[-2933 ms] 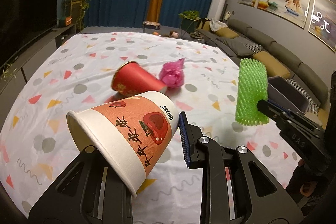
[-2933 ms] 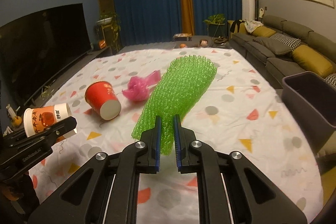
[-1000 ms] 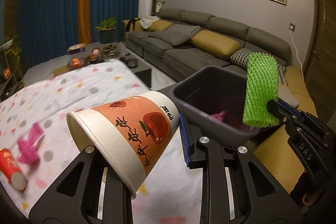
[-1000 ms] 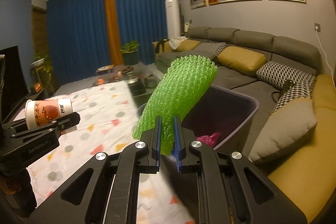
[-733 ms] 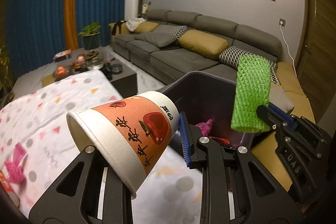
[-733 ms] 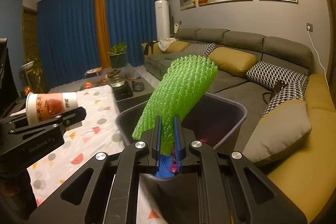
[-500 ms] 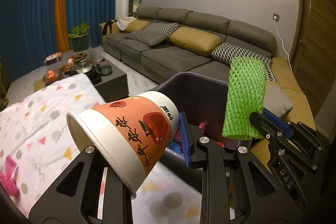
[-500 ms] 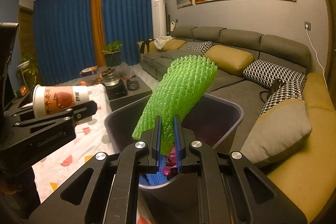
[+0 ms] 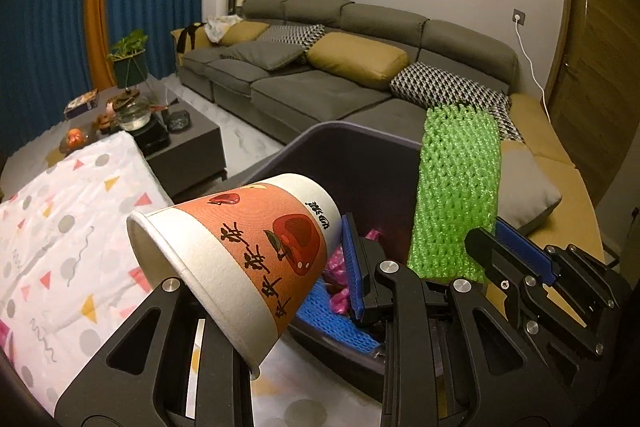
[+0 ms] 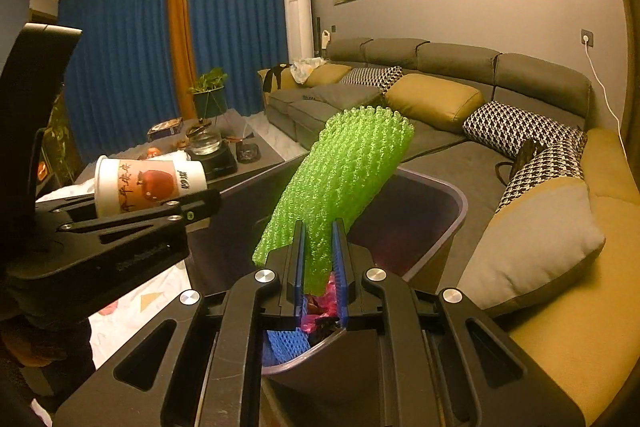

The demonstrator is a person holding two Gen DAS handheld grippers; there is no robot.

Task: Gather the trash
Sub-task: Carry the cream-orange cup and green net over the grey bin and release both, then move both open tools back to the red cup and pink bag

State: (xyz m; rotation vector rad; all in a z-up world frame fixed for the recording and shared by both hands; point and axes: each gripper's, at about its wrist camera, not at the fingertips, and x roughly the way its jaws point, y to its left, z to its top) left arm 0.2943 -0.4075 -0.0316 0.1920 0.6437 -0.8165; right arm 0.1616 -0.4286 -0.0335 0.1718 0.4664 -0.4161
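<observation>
My left gripper (image 9: 256, 267) is shut on a white paper cup with an orange band (image 9: 240, 247), tilted, mouth to the lower left; it also shows in the right wrist view (image 10: 148, 185). My right gripper (image 10: 318, 259) is shut on a green foam net sleeve (image 10: 340, 183), also seen in the left wrist view (image 9: 456, 195). Both are held over the near edge of a dark grey trash bin (image 10: 448, 195), which holds a blue foam net (image 9: 332, 319) and pink scraps (image 9: 338, 267).
A table with a white spotted cloth (image 9: 68, 235) lies to the left of the bin. A grey sofa with yellow and patterned cushions (image 10: 432, 95) runs behind and right of it. A low coffee table with a kettle (image 9: 160, 131) stands beyond.
Both grippers swung from the table to the bin with the cup and sleeve still held, and have closed in over its rim in the last half second.
</observation>
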